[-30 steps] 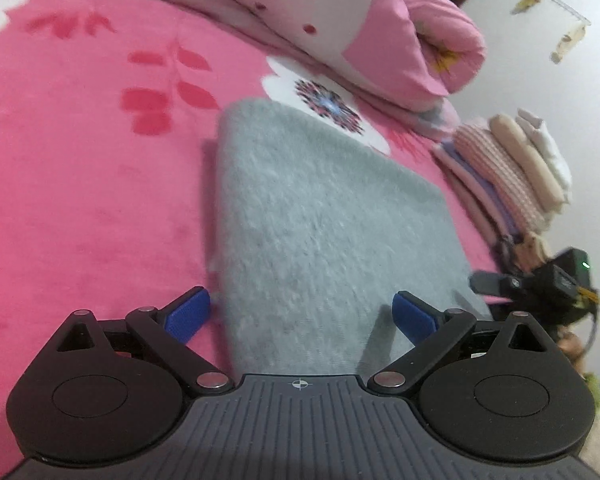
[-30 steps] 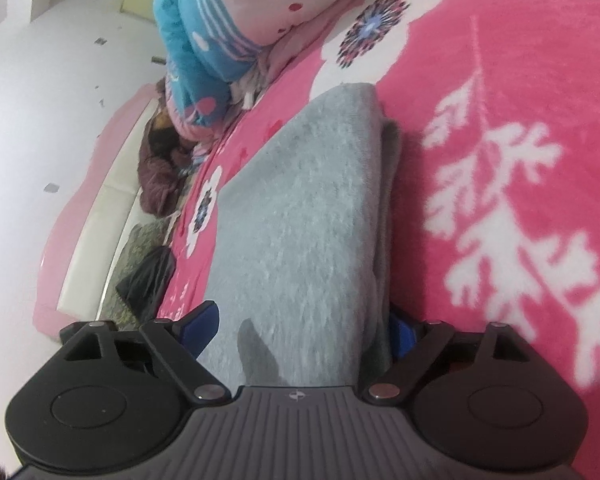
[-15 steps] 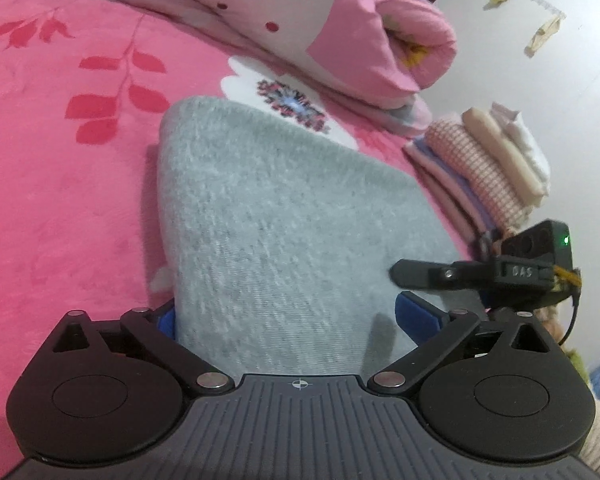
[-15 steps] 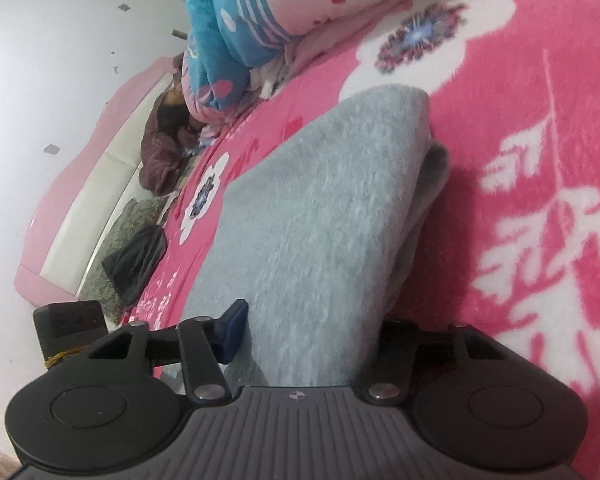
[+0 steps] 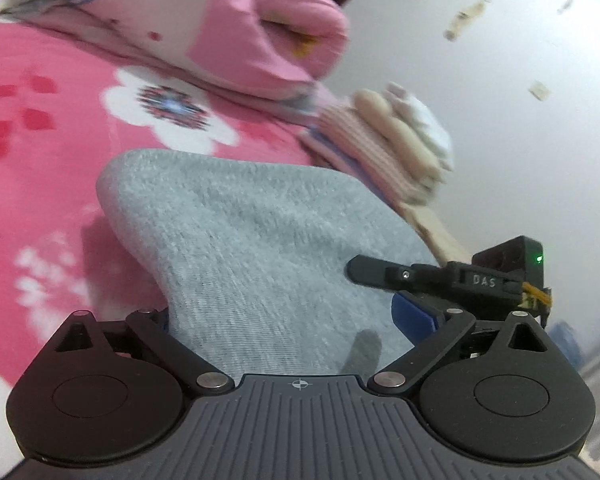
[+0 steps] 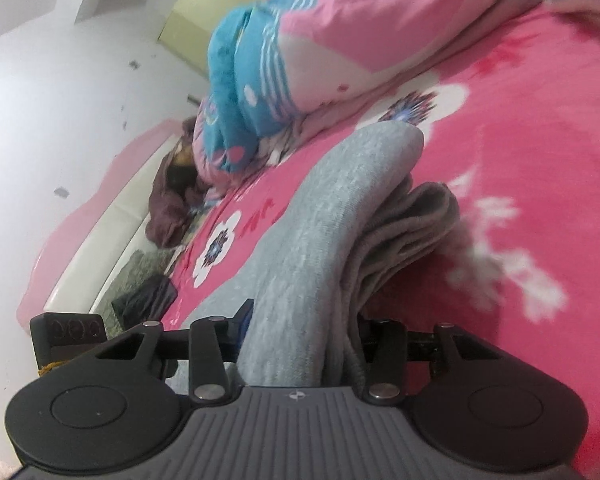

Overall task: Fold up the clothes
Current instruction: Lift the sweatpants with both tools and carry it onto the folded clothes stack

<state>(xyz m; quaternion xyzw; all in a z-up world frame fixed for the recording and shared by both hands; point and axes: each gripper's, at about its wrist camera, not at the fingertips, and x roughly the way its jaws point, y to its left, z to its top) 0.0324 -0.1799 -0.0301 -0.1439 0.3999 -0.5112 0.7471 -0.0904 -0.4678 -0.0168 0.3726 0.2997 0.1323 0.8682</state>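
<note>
A folded grey fleece garment [image 5: 260,248] hangs partly lifted off the pink flowered blanket [image 5: 40,184], casting a shadow on it. My left gripper [image 5: 288,316] is open, its blue pads wide apart, and the garment's near edge lies between them. In the right wrist view the same grey garment [image 6: 332,240] shows its stacked layers at the right edge. My right gripper [image 6: 304,320] is shut on that thick near end. The right gripper [image 5: 452,280] also shows in the left wrist view, its black finger lying on the garment's right corner.
A stack of folded clothes [image 5: 392,148] sits by the white wall beyond the garment. A rolled pink and blue quilt [image 6: 300,60] lies along the far side of the bed. Dark clothes [image 6: 172,200] are heaped by the pink headboard [image 6: 80,220].
The right gripper has closed on the garment's end and lifted it. The garment has moved toward the folded stack. The left gripper stays open and has come in around the near edge.
</note>
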